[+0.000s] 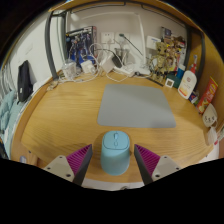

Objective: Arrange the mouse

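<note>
A light blue mouse (114,153) rests on the wooden table (60,115), close to its front edge. It stands between the fingers of my gripper (114,160), with a small gap at either side, so the gripper is open. The left pink pad (82,160) and the right pink pad (147,159) flank the mouse. A grey mouse mat (135,105) lies flat on the table just beyond the mouse, slightly to the right.
Cables and a power strip (95,62) clutter the table's far edge. Small boxes and bottles (188,84) stand at the far right. A dark object (24,80) stands at the left edge. Bare wood lies left of the mat.
</note>
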`<state>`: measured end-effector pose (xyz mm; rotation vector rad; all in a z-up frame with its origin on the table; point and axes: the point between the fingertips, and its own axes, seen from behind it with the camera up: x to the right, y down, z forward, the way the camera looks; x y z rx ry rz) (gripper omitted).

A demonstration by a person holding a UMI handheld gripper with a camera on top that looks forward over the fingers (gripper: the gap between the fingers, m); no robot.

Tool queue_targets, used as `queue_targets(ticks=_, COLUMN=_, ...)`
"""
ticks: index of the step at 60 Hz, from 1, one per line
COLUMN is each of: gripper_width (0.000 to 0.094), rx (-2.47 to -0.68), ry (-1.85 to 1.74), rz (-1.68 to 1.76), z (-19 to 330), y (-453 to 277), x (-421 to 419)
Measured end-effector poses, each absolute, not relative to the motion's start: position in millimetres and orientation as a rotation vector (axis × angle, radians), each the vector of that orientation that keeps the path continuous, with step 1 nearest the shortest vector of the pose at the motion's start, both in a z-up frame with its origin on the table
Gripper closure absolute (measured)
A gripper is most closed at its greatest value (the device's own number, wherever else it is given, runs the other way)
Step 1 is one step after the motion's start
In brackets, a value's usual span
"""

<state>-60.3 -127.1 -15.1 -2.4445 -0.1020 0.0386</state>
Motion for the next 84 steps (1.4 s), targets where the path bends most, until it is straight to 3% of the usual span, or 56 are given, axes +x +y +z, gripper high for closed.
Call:
queue_targets(ticks=2, gripper_width=0.0083, rx=-2.453, ry=-0.109, rz=0.039, z=-20, y=-127, x=-62)
queue_targets(ticks=10, gripper_width=0.0224, rx=-2.396, ry=-0.074, rz=0.039, z=-18, y=-118, x=-58)
queue_targets(ticks=14, gripper_width=0.0413, rx=-2.371, ry=-0.039, rz=0.03, z=-18, y=-115, x=-55)
queue_targets(ticks=20, gripper_width=0.044, rx=-2.325, ry=-0.031, rz=0.023, z=-16, y=-112, x=-53)
queue_targets(ticks=30, gripper_width=0.057, rx=-2.217, ry=-0.008, rz=0.027, z=-13, y=-111, x=-53)
queue_targets(ticks=32, gripper_width=0.0555, rx=-2.215, ry=-0.014, rz=0.028, z=-13, y=-111, x=-53)
queue_targets(ticks=33, gripper_width=0.0602, rx=-2.21, ry=-0.023, rz=0.028, z=-12, y=-110, x=-53)
queue_targets(ticks=43, gripper_width=0.0603, rx=-2.232, ry=-0.042, rz=0.073, z=1, y=-109, x=-53)
queue_targets(ticks=57, gripper_width=0.0602, rx=-2.055, ry=0.018, rz=0.107, z=133, y=-44, x=-51)
queue_targets(ticks=65, gripper_width=0.0602, rx=-1.983, ry=0.034, rz=0.064, z=185, y=4, x=-27)
queue_targets(ticks=73, gripper_width=0.0604, rx=-1.996, ry=0.035, rz=-0.002, z=181, y=41, x=2)
queue_targets(ticks=84, gripper_width=0.0604, rx=-2.121, ry=0.004, rz=-0.048, z=112, y=71, x=17)
